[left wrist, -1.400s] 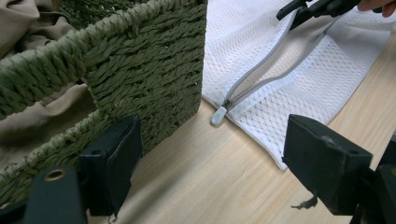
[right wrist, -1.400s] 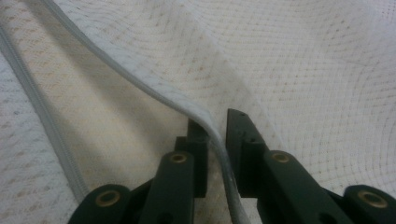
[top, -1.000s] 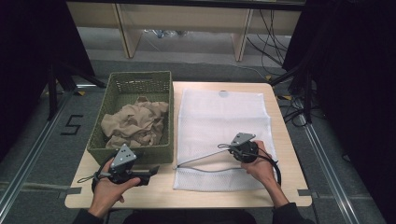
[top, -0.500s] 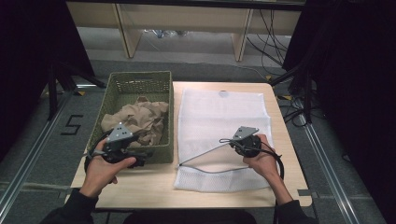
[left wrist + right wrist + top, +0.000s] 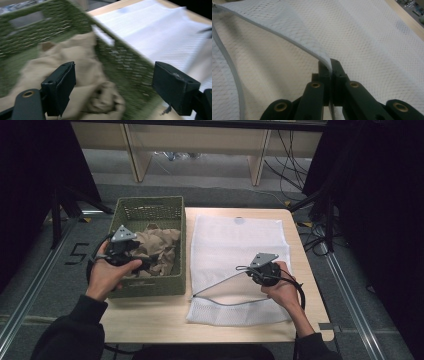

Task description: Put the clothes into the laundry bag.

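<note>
Left gripper (image 5: 145,265): jaws spread wide, hovering over crumpled beige cloth (image 5: 159,247) inside green woven basket (image 5: 150,209), at table's (image 5: 150,320) left. White mesh laundry bag (image 5: 240,245): flat beside basket. Right gripper (image 5: 241,268): clamped on bag's raised zipper edge.

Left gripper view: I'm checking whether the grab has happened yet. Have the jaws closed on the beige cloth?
No. The left gripper has its jaws spread wide above the beige cloth in the green basket.
</note>
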{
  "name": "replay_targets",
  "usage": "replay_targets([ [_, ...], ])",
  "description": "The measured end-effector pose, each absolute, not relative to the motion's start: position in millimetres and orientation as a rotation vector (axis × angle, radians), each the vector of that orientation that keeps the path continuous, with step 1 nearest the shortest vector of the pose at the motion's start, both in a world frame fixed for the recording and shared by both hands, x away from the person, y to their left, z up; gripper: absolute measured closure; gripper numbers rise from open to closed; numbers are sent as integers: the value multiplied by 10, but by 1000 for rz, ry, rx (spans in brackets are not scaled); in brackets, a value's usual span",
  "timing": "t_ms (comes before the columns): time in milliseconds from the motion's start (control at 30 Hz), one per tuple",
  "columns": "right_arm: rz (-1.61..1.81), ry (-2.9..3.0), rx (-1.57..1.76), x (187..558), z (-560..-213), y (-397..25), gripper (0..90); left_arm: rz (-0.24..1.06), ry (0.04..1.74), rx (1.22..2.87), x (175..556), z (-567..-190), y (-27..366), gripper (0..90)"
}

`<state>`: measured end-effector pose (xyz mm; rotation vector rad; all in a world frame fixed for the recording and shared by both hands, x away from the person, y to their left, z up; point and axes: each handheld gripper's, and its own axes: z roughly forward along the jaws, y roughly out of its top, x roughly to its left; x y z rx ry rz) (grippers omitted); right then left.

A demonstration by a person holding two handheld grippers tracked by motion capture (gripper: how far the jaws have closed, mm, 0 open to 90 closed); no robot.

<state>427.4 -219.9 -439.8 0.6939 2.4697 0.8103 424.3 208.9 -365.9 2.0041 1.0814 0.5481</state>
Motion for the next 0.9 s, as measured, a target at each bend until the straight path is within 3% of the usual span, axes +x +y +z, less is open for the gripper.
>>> replay_targets([
  [200, 812, 2474, 671, 4277, -4290, -2174, 891, 521, 1192, 2011, 4709, -3863, 2230, 189],
  [433, 808, 2490, 666, 4291, -4263, -2175, 889, 442, 1211, 2003, 5000, -4046, 2227, 185],
  [533, 812, 2490, 672, 4287, -4302, -2161, 886, 412, 1231, 2046, 5144, -4187, 2183, 176],
  [633, 809, 2491, 651, 4309, -4314, -2167, 885, 252, 1252, 2112, 5218, -4358, 2115, 163],
  [767, 799, 2502, 683, 4287, -4329, -2162, 885, 263, 1242, 2178, 5265, -4480, 2036, 156],
  [867, 793, 2520, 666, 4298, -4345, -2157, 884, 228, 1241, 2229, 5289, -4573, 1932, 127],
  [900, 784, 2519, 682, 4288, -4361, -2147, 883, 237, 1203, 2282, 5312, -4632, 1892, 25],
])
